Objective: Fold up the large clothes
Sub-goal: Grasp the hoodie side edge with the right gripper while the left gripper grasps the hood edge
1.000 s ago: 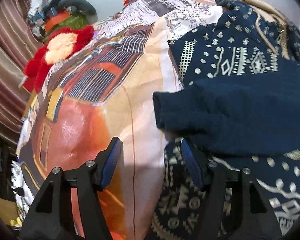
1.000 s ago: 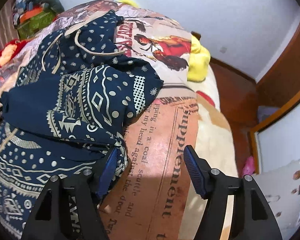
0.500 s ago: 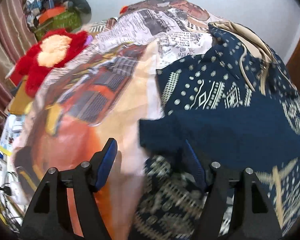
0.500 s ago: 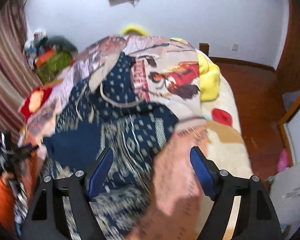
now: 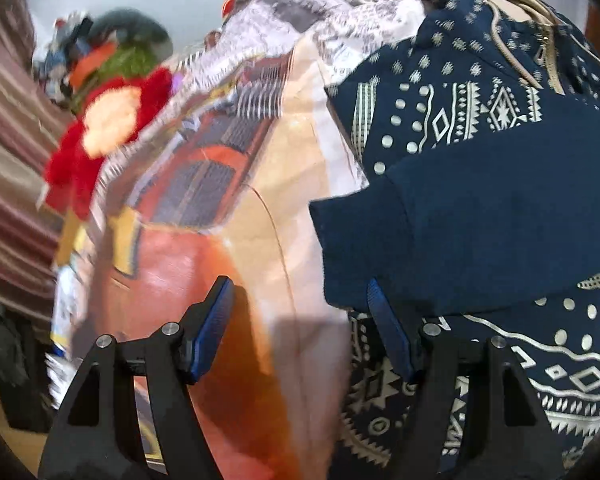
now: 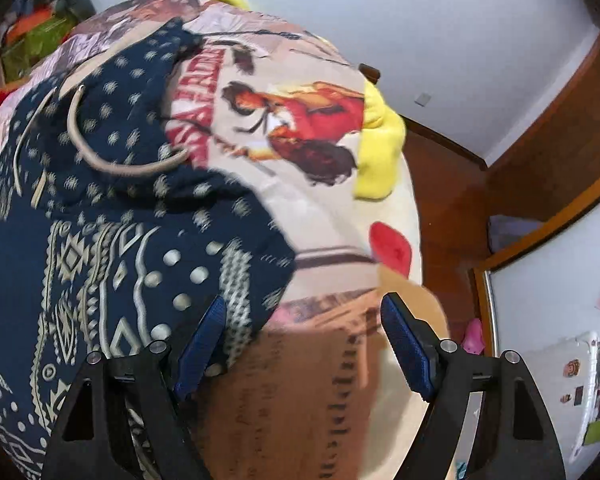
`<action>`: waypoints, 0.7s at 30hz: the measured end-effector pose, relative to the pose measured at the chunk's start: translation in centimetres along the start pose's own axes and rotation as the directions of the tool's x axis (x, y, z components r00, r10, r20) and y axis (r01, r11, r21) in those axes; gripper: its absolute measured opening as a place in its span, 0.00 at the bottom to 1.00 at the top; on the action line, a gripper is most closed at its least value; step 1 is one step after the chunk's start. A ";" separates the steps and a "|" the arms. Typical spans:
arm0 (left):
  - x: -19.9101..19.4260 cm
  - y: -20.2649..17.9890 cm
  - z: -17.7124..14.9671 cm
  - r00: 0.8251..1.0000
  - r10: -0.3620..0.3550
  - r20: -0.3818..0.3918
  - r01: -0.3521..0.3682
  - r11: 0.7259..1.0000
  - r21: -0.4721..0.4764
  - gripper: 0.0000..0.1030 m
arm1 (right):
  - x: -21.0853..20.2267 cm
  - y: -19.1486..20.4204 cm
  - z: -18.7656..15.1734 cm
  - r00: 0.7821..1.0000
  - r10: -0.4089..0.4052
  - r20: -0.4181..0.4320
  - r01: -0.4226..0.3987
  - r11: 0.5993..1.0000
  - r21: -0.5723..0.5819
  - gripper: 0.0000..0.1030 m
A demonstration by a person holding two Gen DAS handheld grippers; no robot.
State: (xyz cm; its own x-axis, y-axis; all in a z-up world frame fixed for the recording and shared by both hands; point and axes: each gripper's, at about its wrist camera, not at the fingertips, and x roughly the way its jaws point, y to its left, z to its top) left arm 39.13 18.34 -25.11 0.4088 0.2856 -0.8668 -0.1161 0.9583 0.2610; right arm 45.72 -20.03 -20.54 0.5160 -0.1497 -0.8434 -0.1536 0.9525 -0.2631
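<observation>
While spread wide, both claws empty over hoodie.

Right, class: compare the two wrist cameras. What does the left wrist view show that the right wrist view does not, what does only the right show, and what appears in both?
Only the left wrist view shows the striped curtain, the hoodie's plain navy sleeve cuff and the left gripper, jaws open and empty.

Only the right wrist view shows the yellow cushion, the wooden floor and the right gripper, jaws just opened wider, nothing between them.

Both show the patterned navy hoodie lying on the printed bedspread.
</observation>
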 end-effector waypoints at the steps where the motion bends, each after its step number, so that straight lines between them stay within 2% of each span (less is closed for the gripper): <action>1: -0.4 0.2 0.3 1.000 -0.009 0.010 0.009 1.000 -0.001 0.67 | -0.3 -0.5 0.3 1.000 0.026 0.009 -0.027 0.999 0.019 0.76; 5: -2.4 0.7 4.1 0.992 -0.105 0.071 0.110 0.992 -0.069 0.67 | -2.4 -1.8 2.7 0.976 0.203 0.074 -0.211 0.970 0.120 0.76; 6: -2.8 0.5 5.7 0.987 -0.133 0.091 0.141 0.986 -0.091 0.68 | -3.0 -1.8 3.6 0.963 0.252 0.095 -0.264 0.955 0.139 0.77; 8: -3.1 0.3 8.5 0.976 -0.181 0.117 0.196 0.972 -0.127 0.79 | -3.4 -1.4 5.6 0.937 0.326 0.126 -0.343 0.926 0.155 0.78; 11: -2.8 -1.0 13.1 0.957 -0.260 0.130 0.277 0.950 -0.145 0.80 | -3.7 -0.2 8.1 0.905 0.395 0.158 -0.418 0.893 0.166 0.81; 13: -2.4 -1.9 15.6 0.950 -0.285 0.126 0.302 0.942 -0.144 0.80 | -3.3 0.8 10.0 0.888 0.427 0.173 -0.454 0.875 0.168 0.82; 17: 0.0 -3.1 20.2 0.938 -0.332 0.101 0.346 0.916 -0.203 0.80 | -1.4 3.5 13.4 0.876 0.454 0.166 -0.479 0.859 0.181 0.82; 19: 1.8 -3.3 22.0 0.923 -0.374 0.091 0.384 0.884 -0.264 0.80 | 0.6 4.4 15.4 0.870 0.472 0.141 -0.492 0.845 0.210 0.82; 21: 3.6 -3.6 23.5 0.899 -0.429 0.086 0.431 0.836 -0.340 0.80 | 3.4 5.7 17.7 0.874 0.479 0.078 -0.484 0.846 0.225 0.82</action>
State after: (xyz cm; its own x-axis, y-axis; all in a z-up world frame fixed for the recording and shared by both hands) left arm 62.29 15.75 -19.16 0.4952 -0.1551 -0.8548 -0.2285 0.9260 -0.3004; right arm 61.47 -10.43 -16.62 0.4431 0.3462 -0.8269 -0.1895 0.9377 0.2911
